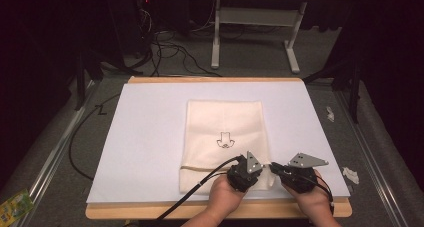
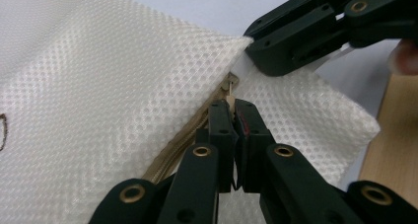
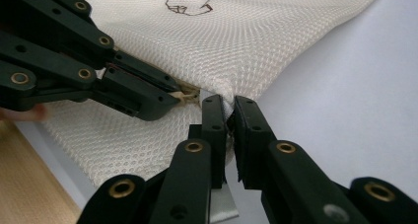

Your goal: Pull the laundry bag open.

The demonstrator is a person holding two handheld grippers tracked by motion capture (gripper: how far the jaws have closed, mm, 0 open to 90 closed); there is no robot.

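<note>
A white mesh bag (image 1: 225, 132) with a small black drawing lies flat on the white sheet (image 1: 150, 137). A tan zipper (image 2: 185, 137) runs across its near end. My left gripper (image 2: 231, 105) is shut on the zipper pull (image 2: 230, 92) close to the bag's right edge. My right gripper (image 3: 227, 104) is shut on the mesh at that edge, right beside the zipper's end. In the high view both grippers meet at the bag's near right corner, left gripper (image 1: 261, 168) and right gripper (image 1: 275, 167) almost tip to tip. The right gripper's jaws also cross the top right of the left gripper view.
The table's wooden front edge (image 1: 165, 210) runs just below the hands. White paper scraps (image 1: 350, 174) lie off the sheet at the right and a green packet (image 1: 15, 204) at the lower left. Cables (image 1: 170, 52) and a table frame (image 1: 255, 17) stand on the floor beyond.
</note>
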